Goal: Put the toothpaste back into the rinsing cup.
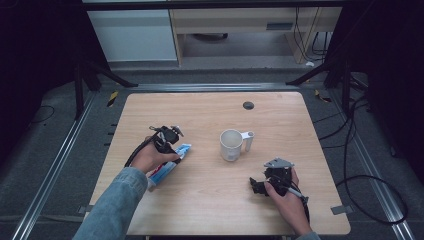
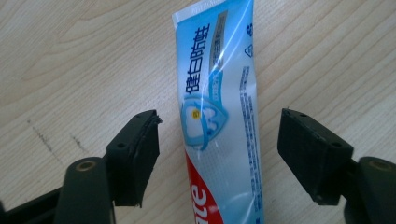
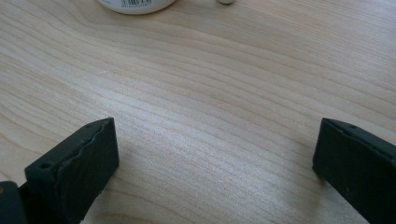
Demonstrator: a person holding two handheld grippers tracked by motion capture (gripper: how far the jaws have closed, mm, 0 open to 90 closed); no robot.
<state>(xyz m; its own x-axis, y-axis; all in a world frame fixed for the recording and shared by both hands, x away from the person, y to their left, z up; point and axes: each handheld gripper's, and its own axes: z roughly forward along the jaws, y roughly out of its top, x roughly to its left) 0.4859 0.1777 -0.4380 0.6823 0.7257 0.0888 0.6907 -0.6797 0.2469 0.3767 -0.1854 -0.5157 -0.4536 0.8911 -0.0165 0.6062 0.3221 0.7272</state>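
Note:
A blue, white and red toothpaste tube (image 1: pixel 171 161) lies flat on the left half of the wooden table (image 1: pixel 210 112). My left gripper (image 1: pixel 170 149) hangs just over it, open. In the left gripper view the tube (image 2: pixel 212 88) runs lengthwise between the two spread jaws of that gripper (image 2: pixel 219 149), with a gap on each side. A white mug (image 1: pixel 231 145) stands upright near the table's middle, handle to the right. My right gripper (image 1: pixel 258 185) sits low at the front right, open over bare wood (image 3: pixel 215 154). The mug's base (image 3: pixel 135 3) shows at that view's top edge.
A small dark round hole (image 1: pixel 248 105) marks the table's far side. Metal rails and black cables run along the floor left and right of the table. White cabinets stand beyond the far edge.

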